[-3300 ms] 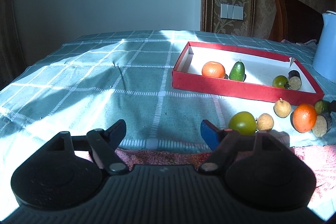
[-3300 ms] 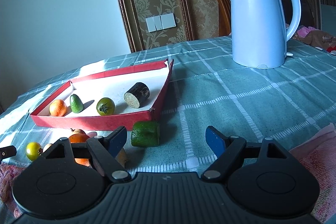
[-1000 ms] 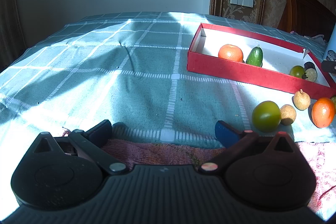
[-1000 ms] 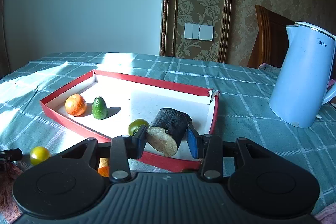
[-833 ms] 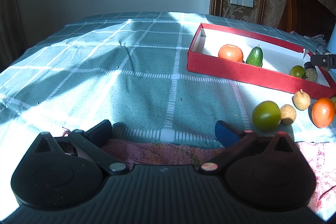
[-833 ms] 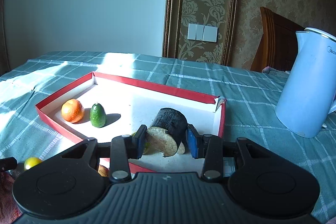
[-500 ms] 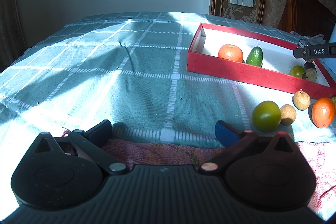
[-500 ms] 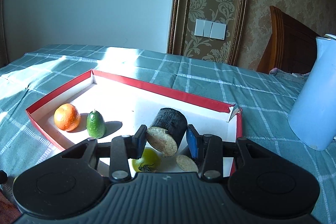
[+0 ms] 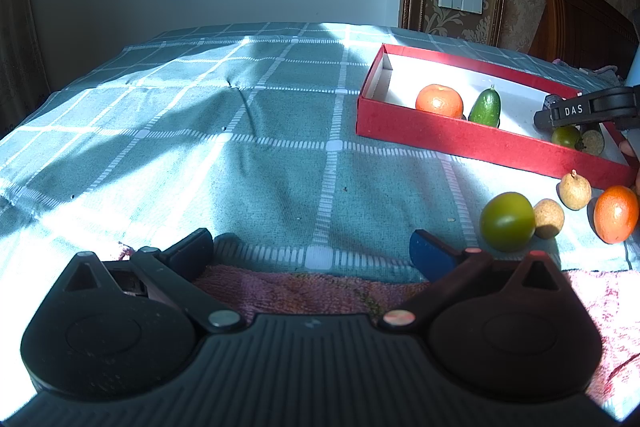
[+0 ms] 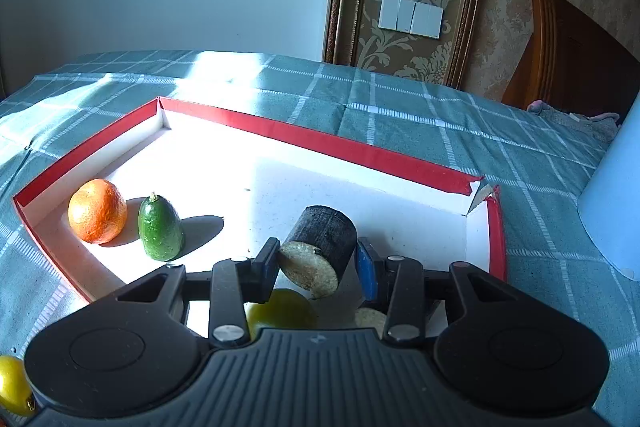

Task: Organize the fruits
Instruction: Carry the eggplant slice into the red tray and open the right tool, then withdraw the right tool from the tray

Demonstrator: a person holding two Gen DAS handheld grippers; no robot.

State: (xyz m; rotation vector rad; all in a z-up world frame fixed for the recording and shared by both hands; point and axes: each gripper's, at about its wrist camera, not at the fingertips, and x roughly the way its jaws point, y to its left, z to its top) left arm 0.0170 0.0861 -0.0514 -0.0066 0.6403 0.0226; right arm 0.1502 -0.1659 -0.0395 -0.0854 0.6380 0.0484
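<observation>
Above the white floor of the red tray (image 10: 328, 141), our right gripper (image 10: 318, 265) pinches a dark cylinder piece (image 10: 320, 247) between its two pads, the pale cut face tilted toward the camera. Just below it, inside the tray's near right corner, we see a green tomato (image 10: 280, 311) and a second pale-faced piece (image 10: 370, 317), both partly hidden by the gripper body. Farther left in the tray, an orange (image 10: 97, 211) and a small avocado (image 10: 160, 229) stand just beside each other.

Our left gripper (image 9: 312, 251) hangs with its jaws spread wide and nothing between them, over the edge of a pink towel (image 9: 304, 287) on the checked tablecloth (image 9: 240, 131). Only this view shows the fruit still outside the tray: a large green tomato (image 9: 507, 221), two pale brown round fruits (image 9: 549, 213) (image 9: 575, 189) and another orange (image 9: 615, 213), all near the tray's front wall. It also shows our right gripper from the side, over the tray's right end. The right wrist view alone shows the grip itself, the edge of a pale blue kettle (image 10: 616, 203), and a yellow-green fruit (image 10: 12, 389) at its lower left corner.

Compared with a second ago, our right gripper has travelled from the tray's front wall to a place over its interior, with its pinch unchanged; our left gripper has kept still.
</observation>
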